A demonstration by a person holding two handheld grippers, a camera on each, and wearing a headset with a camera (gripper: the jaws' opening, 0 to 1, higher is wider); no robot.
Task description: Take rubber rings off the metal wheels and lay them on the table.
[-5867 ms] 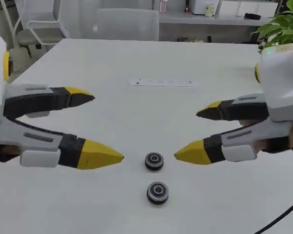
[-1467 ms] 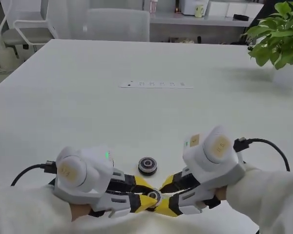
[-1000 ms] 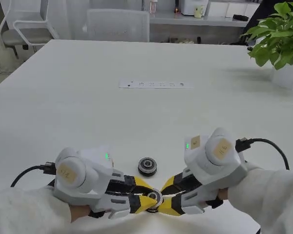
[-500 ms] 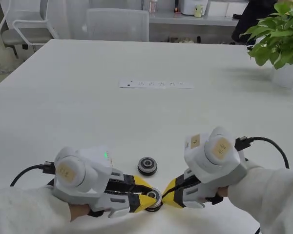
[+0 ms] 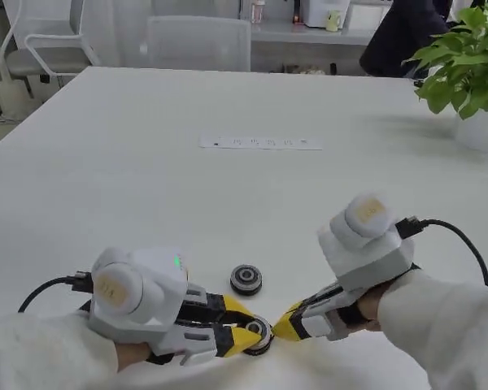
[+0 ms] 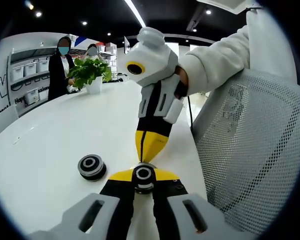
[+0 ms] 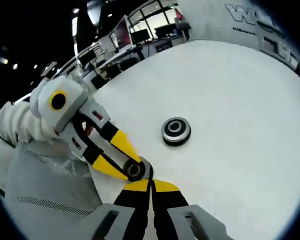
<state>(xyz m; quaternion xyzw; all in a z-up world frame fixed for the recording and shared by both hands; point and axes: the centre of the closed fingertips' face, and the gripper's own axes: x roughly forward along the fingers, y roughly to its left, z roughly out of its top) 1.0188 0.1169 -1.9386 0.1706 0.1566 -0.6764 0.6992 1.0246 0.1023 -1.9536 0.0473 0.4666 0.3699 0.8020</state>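
1. Being clamped between the yellow-tipped jaws of the left gripper [image 6: 143, 178], one metal wheel [image 6: 143, 173] is being held low over the near edge of the table [image 5: 146, 162], close to the person's body.
2. The right gripper [image 7: 150, 186] is being held with its jaws pressed together, the tips touching that wheel's rim from the right. Whether any rubber is being pinched between them cannot be told.
3. A second metal wheel [image 5: 246, 278] is lying flat on the table just beyond the two grippers, apart from both. A dark rubber ring [image 6: 92, 176] is being carried around its rim.
4. Depth is being supplied by the head view: a white power strip [image 5: 260, 143] is lying at mid-table, a potted plant [image 5: 464, 57] is standing at the far right, and a black cable [image 5: 455, 240] is trailing from the right gripper.
5. The clamped wheel's face is being shown by the left gripper view, with a bright hub inside a dark band. A mesh chair [image 6: 250, 150] is rising beside the table, and two people [image 6: 60, 70] are standing far off by the plant.
6. The left gripper's grip is being shown from the opposite side by the right gripper view.
7. Round tan stickers [image 5: 112, 286] are being carried on the gripper housings, their marks too small to read. Wall lettering [image 7: 237, 10] is beginning with a large "W"; the rest cannot be read.
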